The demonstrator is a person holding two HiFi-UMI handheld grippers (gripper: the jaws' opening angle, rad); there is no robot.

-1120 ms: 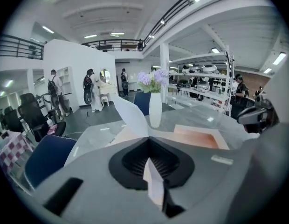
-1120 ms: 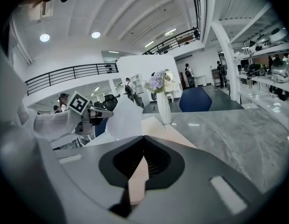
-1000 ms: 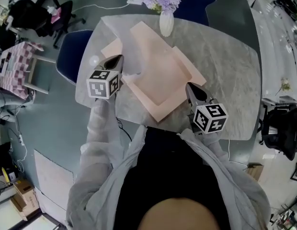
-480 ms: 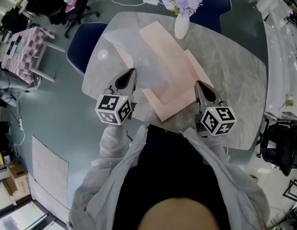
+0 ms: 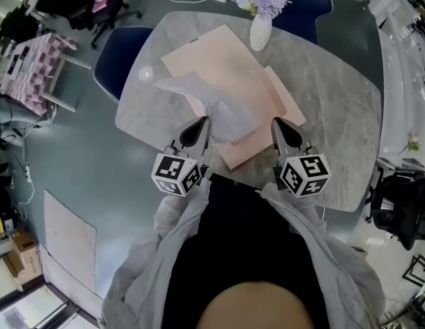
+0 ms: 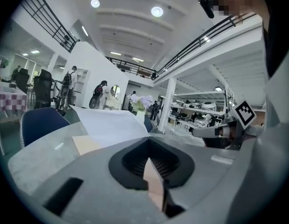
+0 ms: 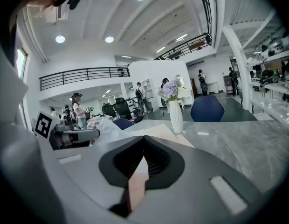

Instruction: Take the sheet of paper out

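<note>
A white sheet of paper (image 5: 199,91) lies bunched across the pink folder (image 5: 226,60) on the grey marble table (image 5: 329,94). My left gripper (image 5: 203,120) is shut on the sheet's near corner at the table's front edge. In the left gripper view the sheet (image 6: 112,125) fans out from the closed tips of the left gripper (image 6: 147,136). My right gripper (image 5: 275,120) is shut on the folder's near right edge. In the right gripper view the folder (image 7: 163,132) runs on from the closed tips of the right gripper (image 7: 144,136).
A white vase of purple flowers (image 5: 260,29) stands at the table's far edge behind the folder. A blue chair (image 5: 116,53) is at the far left and another (image 5: 308,2) behind the vase. People and office furniture fill the background.
My left gripper has drawn back toward me and to the right, pulling the white sheet with it across the folder. The right gripper has stayed at the folder's edge.
</note>
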